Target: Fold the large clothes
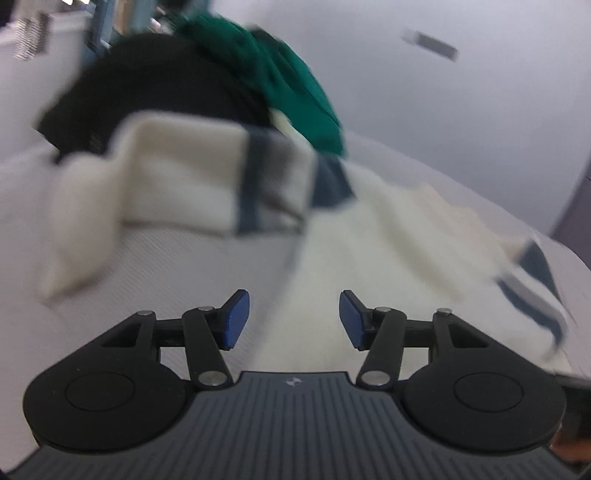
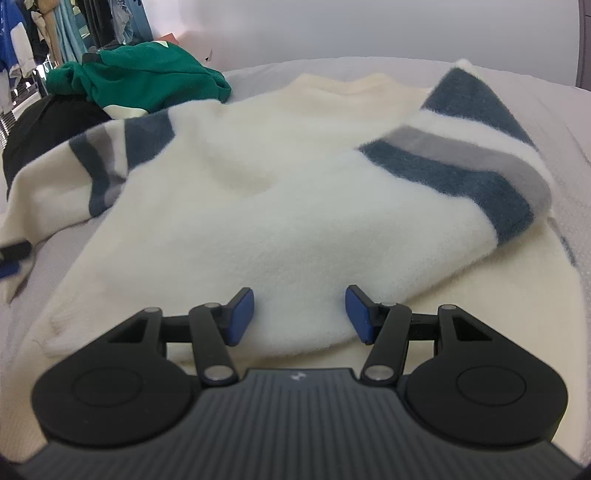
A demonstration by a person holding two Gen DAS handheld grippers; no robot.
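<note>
A cream fleece sweater [image 2: 258, 206] with blue and grey sleeve stripes lies spread on a pale bed sheet [image 2: 561, 118]. Its right sleeve [image 2: 461, 158] is folded across the body, and the cuff end of that sleeve lies between the jaws of my right gripper [image 2: 300, 315], which stands open just above it. In the blurred left wrist view the sweater [image 1: 369, 240] runs off to the right, with its other sleeve [image 1: 177, 170] bent to the left. My left gripper [image 1: 294, 319] hangs open over the sweater's edge with nothing between its pads.
A green garment [image 2: 147, 77] lies heaped on a black one [image 2: 48, 125] at the far left of the bed; both also show in the left wrist view, green garment [image 1: 295, 88] and black garment [image 1: 147, 85]. Hanging clothes [image 2: 37, 33] stand behind. Bare sheet [image 1: 184, 266] lies left of the sweater.
</note>
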